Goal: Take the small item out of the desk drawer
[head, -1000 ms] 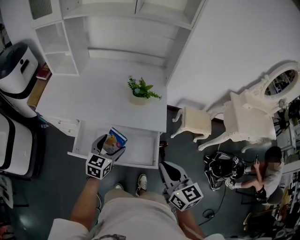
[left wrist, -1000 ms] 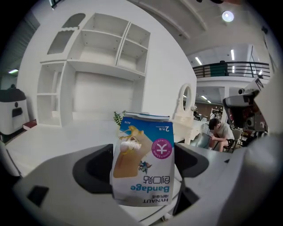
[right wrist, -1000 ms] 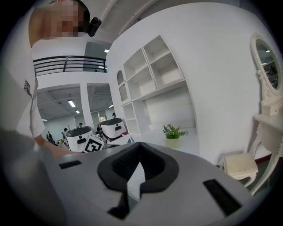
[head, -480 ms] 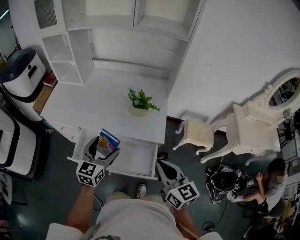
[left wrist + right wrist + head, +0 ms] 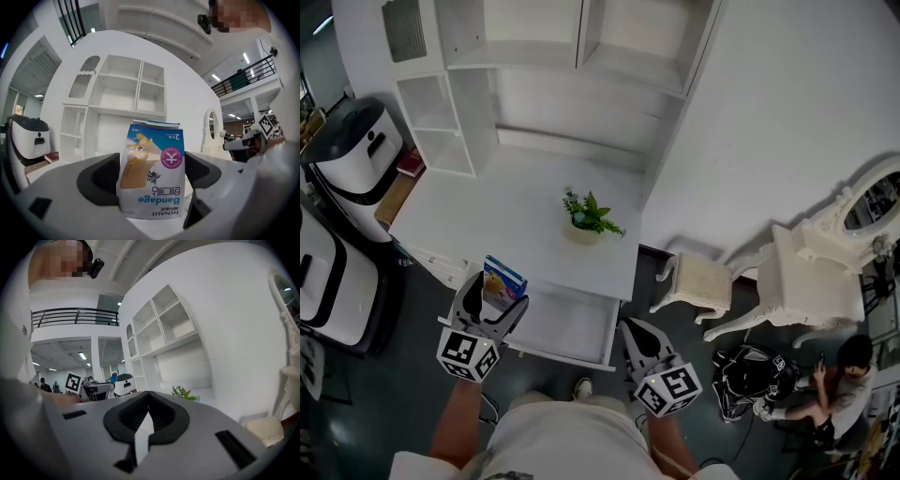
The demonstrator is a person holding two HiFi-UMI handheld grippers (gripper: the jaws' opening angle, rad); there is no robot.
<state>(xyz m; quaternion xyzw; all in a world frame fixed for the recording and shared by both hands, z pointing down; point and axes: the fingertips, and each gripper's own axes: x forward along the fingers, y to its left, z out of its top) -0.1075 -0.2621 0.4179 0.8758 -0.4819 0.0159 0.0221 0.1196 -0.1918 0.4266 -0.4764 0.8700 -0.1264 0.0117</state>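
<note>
A small blue and white bandage box stands between the jaws of my left gripper, which is shut on it. The gripper holds it up in the air over the left front corner of the open white desk drawer. In the left gripper view the box fills the centre, upside down, and both pads press its sides at my left gripper. My right gripper hangs by the drawer's right front corner, shut and empty. The right gripper view shows the jaws of my right gripper meeting.
The white desk carries a small potted plant and a shelf hutch behind. A white machine stands at left. A stool, an ornate dressing table, a black bag and a seated person are at right.
My left gripper has risen with the box, out of the drawer and toward its left front corner. The right gripper has shifted slightly beside the drawer and stays shut.
</note>
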